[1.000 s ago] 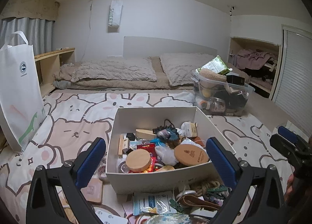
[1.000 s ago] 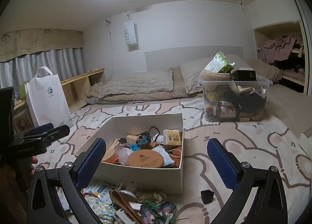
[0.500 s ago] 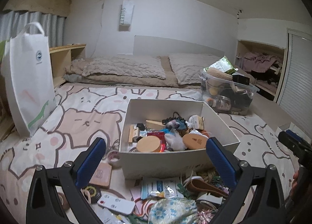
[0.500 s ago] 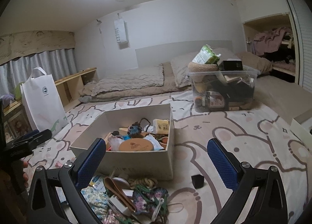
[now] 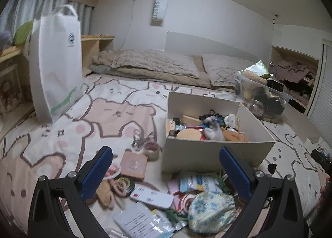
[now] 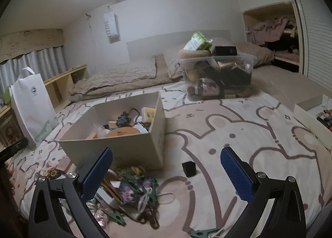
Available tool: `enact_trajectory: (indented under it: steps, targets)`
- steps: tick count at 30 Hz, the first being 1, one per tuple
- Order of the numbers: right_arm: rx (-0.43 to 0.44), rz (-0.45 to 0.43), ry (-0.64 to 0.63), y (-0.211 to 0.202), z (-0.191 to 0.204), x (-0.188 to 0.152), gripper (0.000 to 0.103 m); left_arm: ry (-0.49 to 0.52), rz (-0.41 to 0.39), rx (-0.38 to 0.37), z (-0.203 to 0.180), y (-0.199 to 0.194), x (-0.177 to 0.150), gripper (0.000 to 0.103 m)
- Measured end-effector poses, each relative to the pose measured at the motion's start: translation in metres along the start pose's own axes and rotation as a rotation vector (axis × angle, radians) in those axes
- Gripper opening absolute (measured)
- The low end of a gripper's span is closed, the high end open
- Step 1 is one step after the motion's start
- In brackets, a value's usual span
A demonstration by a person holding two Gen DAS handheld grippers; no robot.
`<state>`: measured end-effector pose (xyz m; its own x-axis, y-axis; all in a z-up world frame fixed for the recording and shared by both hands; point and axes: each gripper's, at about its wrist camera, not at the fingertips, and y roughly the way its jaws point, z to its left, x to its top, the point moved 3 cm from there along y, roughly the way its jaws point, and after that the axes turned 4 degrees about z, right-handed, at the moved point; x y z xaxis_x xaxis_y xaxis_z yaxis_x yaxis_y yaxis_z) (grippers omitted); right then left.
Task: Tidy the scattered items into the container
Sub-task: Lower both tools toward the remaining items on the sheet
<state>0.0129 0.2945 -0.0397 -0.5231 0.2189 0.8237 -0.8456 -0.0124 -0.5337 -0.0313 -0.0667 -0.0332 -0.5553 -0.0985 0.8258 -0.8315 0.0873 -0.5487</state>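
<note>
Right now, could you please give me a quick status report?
Both tongs, left and right, open, empty. White box part filled; clutter loose in front. Nothing in the way.

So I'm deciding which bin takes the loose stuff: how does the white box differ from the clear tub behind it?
The white box has opaque walls; the clear tub is see-through. The white box's contents lie below its rim, while the clear tub is heaped above its rim. The white box sits next to the scattered clutter; the clear tub stands farther back near the pillows. Both are lidless and rest on the bedspread.
</note>
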Motion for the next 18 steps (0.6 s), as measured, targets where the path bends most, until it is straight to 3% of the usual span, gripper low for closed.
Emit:
enact_trajectory:
  steps: [6,14,18]
  targets:
    - [-0.029,0.038,0.023,0.006,-0.012,-0.011,0.103,-0.055,0.068,0.031,0.025,0.009,-0.026,0.103]
    - [-0.043,0.099,0.054,0.011,-0.029,-0.024,0.103,0.001,0.164,0.055,0.040,0.016,-0.037,0.103]
    - [-0.090,0.148,0.031,0.015,-0.038,-0.032,0.103,0.031,0.226,0.054,0.047,0.013,-0.041,0.103]
